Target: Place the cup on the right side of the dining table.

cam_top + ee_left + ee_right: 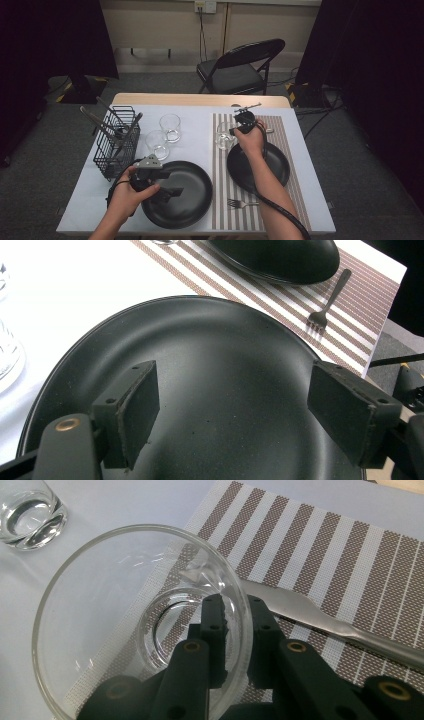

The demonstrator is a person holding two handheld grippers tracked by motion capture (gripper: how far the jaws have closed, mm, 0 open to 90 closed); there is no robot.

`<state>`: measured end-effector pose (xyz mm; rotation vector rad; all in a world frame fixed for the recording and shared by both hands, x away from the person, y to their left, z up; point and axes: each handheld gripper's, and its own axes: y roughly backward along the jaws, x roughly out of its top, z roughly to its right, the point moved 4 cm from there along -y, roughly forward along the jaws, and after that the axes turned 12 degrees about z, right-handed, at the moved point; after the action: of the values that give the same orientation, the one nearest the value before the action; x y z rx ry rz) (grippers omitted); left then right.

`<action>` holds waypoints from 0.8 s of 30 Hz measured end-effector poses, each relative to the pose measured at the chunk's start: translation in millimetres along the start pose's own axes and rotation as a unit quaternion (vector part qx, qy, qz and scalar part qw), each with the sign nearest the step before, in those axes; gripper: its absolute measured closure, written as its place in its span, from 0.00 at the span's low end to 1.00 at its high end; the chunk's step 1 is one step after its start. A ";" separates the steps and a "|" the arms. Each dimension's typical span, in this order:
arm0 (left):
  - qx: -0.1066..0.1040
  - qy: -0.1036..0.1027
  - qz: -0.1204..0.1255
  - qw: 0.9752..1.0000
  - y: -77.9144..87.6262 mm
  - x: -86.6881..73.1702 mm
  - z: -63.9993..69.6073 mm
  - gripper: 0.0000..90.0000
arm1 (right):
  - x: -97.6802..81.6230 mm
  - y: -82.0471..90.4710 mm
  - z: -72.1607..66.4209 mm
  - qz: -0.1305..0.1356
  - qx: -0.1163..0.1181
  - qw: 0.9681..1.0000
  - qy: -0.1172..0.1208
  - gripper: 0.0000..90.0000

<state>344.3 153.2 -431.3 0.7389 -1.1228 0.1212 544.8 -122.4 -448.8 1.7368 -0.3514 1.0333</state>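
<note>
My right gripper (232, 131) (235, 607) is shut on the rim of a clear glass (224, 137) (95, 610), one jaw inside the wall and one outside. The glass stands upright on the striped placemat (281, 131) (325, 555). A metal utensil handle (320, 622) lies on the mat just behind it. My left gripper (171, 192) (232, 410) hangs open low over the large black plate (197, 172) (215, 350), with nothing between its pads.
A second black plate (276, 165) (280, 257) and a fork (239, 203) (327, 305) lie on the mat. Two more glasses (170, 127) (156, 144) and a black wire basket (117, 145) of utensils stand at the left. A folding chair (240, 67) stands beyond the table.
</note>
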 end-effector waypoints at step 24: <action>0.000 0.000 -0.001 1.000 0.2 0.2 0.6 0.23 | 3.1 -0.4 -2.4 0.004 -0.001 1.000 0.003 0.86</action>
<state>343.8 152.9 -430.9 0.7397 -1.1228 0.1191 545.8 -119.4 -446.5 1.7313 -0.3561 1.0427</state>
